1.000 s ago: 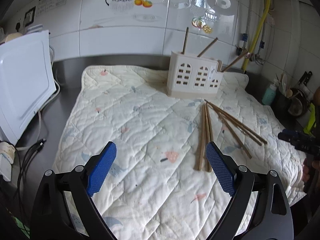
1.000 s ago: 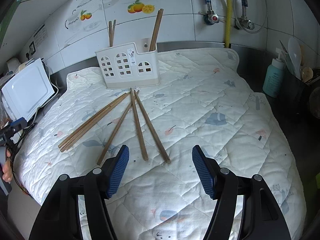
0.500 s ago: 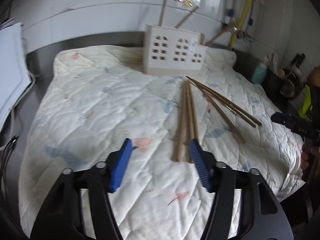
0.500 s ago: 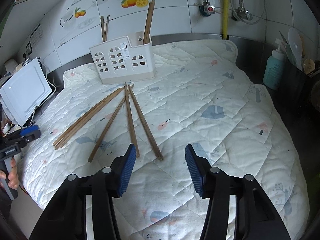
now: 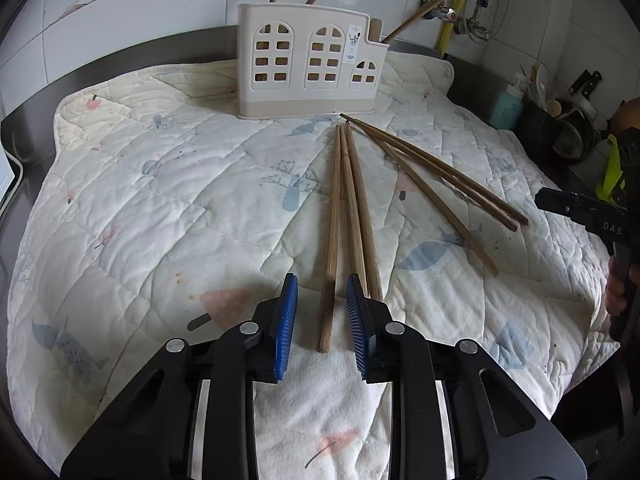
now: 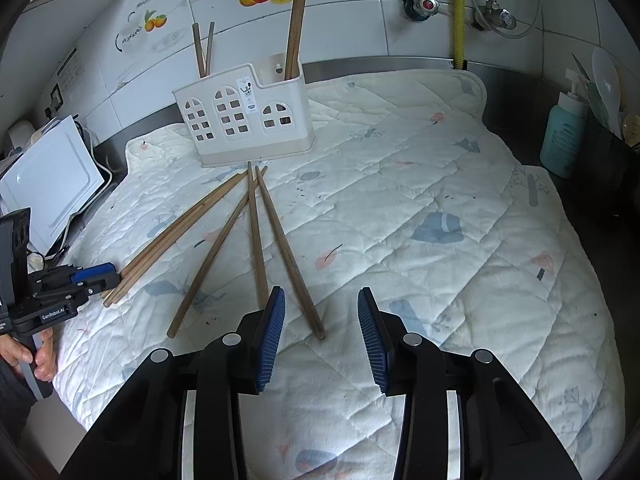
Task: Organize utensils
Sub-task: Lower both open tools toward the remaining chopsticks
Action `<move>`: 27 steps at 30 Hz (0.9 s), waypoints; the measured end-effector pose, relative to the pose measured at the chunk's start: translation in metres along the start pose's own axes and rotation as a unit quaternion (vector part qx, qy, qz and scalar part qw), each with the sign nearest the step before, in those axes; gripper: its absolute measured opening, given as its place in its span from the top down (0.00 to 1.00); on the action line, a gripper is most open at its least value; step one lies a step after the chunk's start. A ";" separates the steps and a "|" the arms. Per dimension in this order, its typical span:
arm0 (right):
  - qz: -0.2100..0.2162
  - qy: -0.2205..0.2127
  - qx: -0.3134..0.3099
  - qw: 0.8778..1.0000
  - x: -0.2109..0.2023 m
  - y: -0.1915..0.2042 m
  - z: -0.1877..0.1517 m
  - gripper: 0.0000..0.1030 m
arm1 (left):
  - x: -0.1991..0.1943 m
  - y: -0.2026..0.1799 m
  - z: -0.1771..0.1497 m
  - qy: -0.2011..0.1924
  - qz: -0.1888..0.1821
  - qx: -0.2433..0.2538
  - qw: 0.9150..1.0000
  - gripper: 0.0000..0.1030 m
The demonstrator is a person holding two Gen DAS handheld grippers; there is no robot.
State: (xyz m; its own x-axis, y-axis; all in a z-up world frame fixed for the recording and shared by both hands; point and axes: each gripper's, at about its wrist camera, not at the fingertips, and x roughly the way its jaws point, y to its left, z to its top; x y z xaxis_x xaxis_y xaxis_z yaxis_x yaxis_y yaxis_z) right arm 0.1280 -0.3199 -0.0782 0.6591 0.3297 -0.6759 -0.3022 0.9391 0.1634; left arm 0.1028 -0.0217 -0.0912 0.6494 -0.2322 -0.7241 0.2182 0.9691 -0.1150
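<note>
We saw a steel counter [image 5: 132,50] under a white tiled wall w/ fruit decals, most of it covered by a quilted cream mat [image 5: 168,208] printed w/ small blue and pink motifs; the cloth looked soft and puckered along its stitch lines.

At the far side of the mat stood a cream plastic utensil holder [image 5: 304,60] w/ arched window cut-outs, a few wooden chopsticks upright or leaning in its compartments. Six loose chopsticks lay on the mat near its front: three close together [image 5: 348,216], three fanned out to their right [image 5: 436,176], all long, thin, brown, w/ fine grain.

The left wrist view gave the left gripper [image 5: 322,316]: black frame, ribbed blue pads, jaws just closing, narrow gap, the near end of one chopstick between them but pads not pressing it. The right gripper's black body showed at its right edge.

Only the right wrist view gave a white appliance [image 6: 48,184] at the left and a teal pump bottle [image 6: 564,132] at the right. There the right gripper [image 6: 322,320] was also closing, jaws apart, one chopstick end [image 6: 316,328] between them, untouched. A hand [image 6: 36,354] held the left gripper's handle.
</note>
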 end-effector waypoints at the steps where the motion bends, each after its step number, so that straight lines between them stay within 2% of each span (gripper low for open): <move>1: 0.000 0.001 0.000 1.000 0.001 0.000 0.001 0.65 | 0.001 0.000 0.000 0.001 0.000 0.000 1.000 0.76; 10: 0.006 -0.007 0.011 1.000 0.003 -0.006 0.003 0.65 | 0.005 0.004 -0.001 0.006 -0.007 -0.009 1.000 0.77; 17: -0.012 -0.011 0.026 1.000 0.007 -0.015 0.010 0.65 | 0.006 0.003 -0.001 0.007 -0.007 -0.012 1.000 0.77; 27: -0.017 -0.002 0.005 1.000 0.013 -0.004 0.017 0.65 | 0.006 0.004 -0.001 0.008 -0.010 -0.014 1.000 0.77</move>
State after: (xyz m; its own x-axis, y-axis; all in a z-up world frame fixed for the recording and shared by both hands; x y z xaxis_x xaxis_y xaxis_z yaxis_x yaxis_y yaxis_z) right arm 0.1492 -0.3173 -0.0757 0.6720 0.2981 -0.6779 -0.2726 0.9507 0.1477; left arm 0.1072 -0.0190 -0.0969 0.6337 -0.2498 -0.7322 0.2095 0.9665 -0.1484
